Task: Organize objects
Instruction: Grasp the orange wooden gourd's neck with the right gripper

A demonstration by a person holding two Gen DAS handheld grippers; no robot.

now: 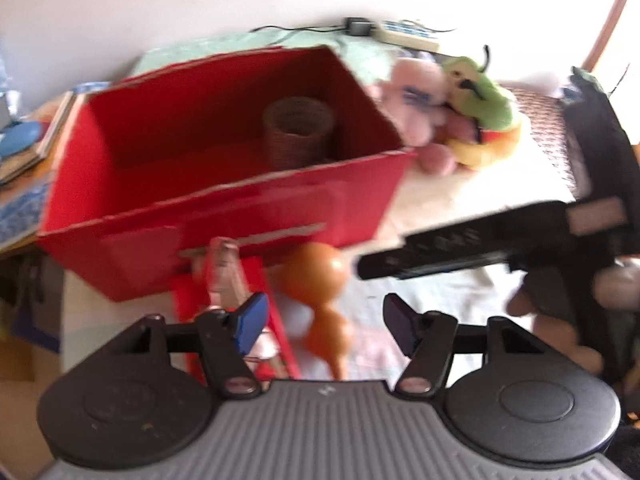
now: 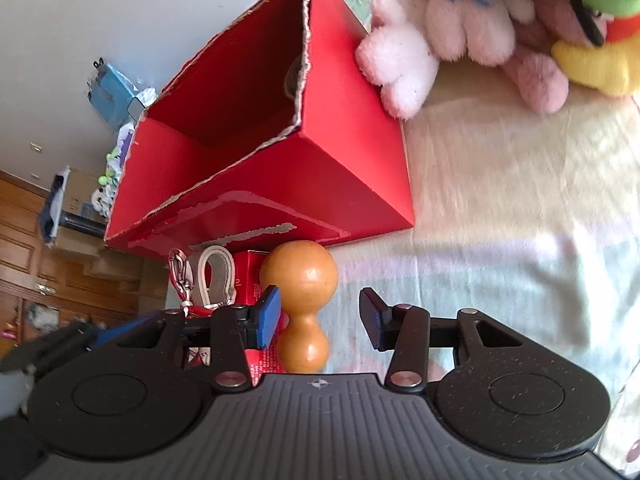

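A big open red cardboard box (image 1: 224, 208) stands on the table, with a brown woven ring (image 1: 298, 130) inside; it also shows in the right wrist view (image 2: 352, 152). An orange wooden gourd-shaped piece (image 1: 320, 276) lies in front of the box, next to a small red box (image 1: 276, 332) and a clasp strap (image 2: 216, 280). My left gripper (image 1: 326, 326) is open and empty above the gourd. My right gripper (image 2: 318, 318) is open, its jaws on either side of the gourd (image 2: 300, 276), not closed on it. The right gripper also shows as a black shape in the left wrist view (image 1: 480, 248).
A pink plush bear (image 2: 452, 28) and a green-yellow plush toy (image 2: 592, 20) lie right of the red box. A power strip with cables (image 1: 404, 36) sits at the table's back. Books and a blue item (image 1: 20, 140) lie at the left. A wooden cabinet (image 2: 24, 248) stands beyond.
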